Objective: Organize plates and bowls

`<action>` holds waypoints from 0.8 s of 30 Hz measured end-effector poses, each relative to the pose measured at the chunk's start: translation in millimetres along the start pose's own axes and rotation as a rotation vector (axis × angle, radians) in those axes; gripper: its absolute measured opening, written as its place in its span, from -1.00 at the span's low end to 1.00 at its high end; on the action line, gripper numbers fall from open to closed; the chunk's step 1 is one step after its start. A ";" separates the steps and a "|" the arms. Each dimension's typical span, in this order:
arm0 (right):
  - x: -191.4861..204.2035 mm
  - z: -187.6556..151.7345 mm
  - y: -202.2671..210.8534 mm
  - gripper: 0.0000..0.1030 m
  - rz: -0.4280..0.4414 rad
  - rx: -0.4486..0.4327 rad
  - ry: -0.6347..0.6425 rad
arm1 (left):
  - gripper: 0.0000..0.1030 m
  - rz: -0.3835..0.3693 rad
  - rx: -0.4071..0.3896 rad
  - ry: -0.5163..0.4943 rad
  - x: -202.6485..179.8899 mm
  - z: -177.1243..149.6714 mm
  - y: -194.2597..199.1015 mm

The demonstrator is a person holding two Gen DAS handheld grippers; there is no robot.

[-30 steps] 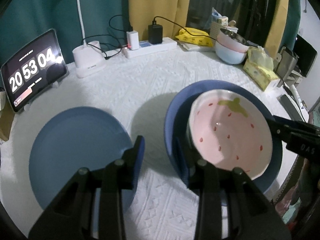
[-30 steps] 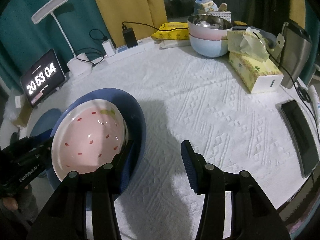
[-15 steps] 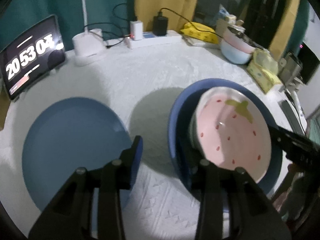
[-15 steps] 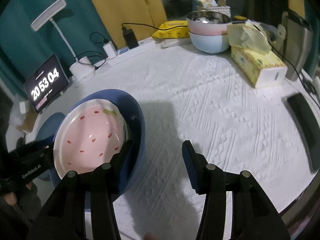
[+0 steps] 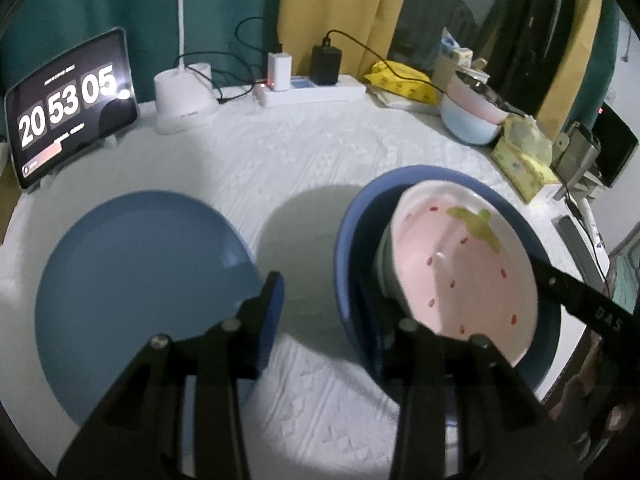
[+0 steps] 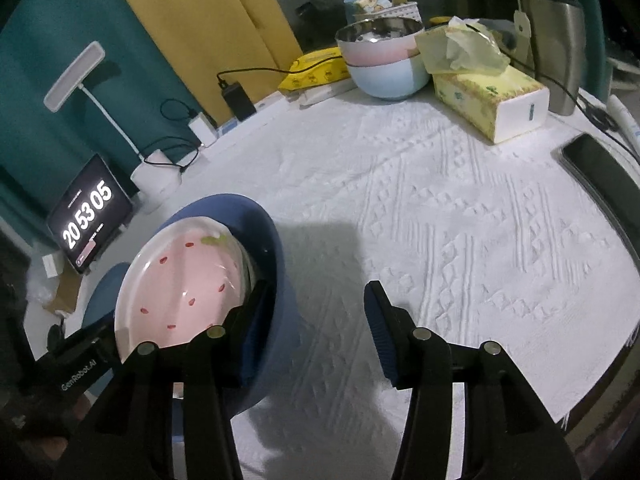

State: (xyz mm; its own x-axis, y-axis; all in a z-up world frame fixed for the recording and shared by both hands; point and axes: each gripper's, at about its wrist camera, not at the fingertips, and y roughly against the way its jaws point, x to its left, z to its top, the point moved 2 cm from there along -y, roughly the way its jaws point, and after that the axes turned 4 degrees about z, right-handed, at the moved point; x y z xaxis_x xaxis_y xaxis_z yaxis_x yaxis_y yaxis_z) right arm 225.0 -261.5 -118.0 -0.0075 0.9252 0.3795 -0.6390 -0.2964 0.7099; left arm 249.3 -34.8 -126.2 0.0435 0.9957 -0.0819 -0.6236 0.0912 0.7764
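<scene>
White textured tablecloth (image 6: 460,216) covers a round table, with teal and yellow curtains behind and a tablet clock (image 5: 68,100) at the back left. A flat blue plate (image 5: 140,288) lies on the cloth toward the left. To its right a deeper blue bowl (image 5: 360,216) holds a pink strawberry-patterned bowl (image 5: 460,272), which sits tilted inside it. The left tongs (image 5: 320,312) are spread wide, one finger over the plate's edge, the other at the blue bowl's near rim. The right tongs (image 6: 316,320) are also spread, left finger at the blue bowl's rim, gripping nothing. Both bowls look glazed: probably stiff, slippery, breakable and fairly heavy together. The rim seems the only place to pinch, and the loose inner bowl could slide.
</scene>
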 end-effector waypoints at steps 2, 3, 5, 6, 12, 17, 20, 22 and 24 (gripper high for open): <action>0.3 0.5 -1.1 -0.04 0.010 0.010 -0.008 | -0.50 -0.030 0.004 -0.006 -2.2 0.2 0.6; 0.4 0.3 -1.5 -0.10 0.017 0.015 -0.010 | -0.63 -0.036 0.001 -0.015 -4.6 0.1 1.2; 4.2 1.4 -1.5 -0.27 0.025 0.018 0.006 | -0.76 -0.048 -0.007 -0.037 -11.1 0.1 2.7; 6.8 1.1 -1.0 -0.40 0.024 0.017 0.018 | -0.76 -0.045 -0.008 -0.034 -12.1 0.5 2.8; 17.6 2.5 -3.1 -0.79 0.021 0.042 0.047 | -0.77 -0.058 -0.009 -0.031 -11.1 0.5 3.8; 18.5 2.6 -2.6 -0.79 0.022 0.043 0.056 | -0.77 -0.047 -0.024 -0.030 -11.9 -1.2 6.7; 18.1 2.8 -2.1 -0.79 0.023 0.045 0.058 | -0.78 -0.043 -0.029 -0.036 -12.5 -1.8 8.1; 18.9 2.4 -1.2 -0.79 0.019 0.043 0.061 | -0.78 -0.043 -0.027 -0.034 -12.8 -2.0 8.2; 19.8 1.8 -0.6 -0.78 0.014 0.042 0.067 | -0.78 -0.043 -0.028 -0.036 -13.2 -2.6 8.6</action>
State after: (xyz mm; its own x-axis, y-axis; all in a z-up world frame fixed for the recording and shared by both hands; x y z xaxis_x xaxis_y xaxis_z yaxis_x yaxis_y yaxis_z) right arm 226.6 -243.5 -109.9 -0.0688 0.9342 0.3499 -0.6053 -0.3179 0.7298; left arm 241.3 -47.2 -120.1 0.0980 0.9909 -0.0919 -0.6420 0.1335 0.7550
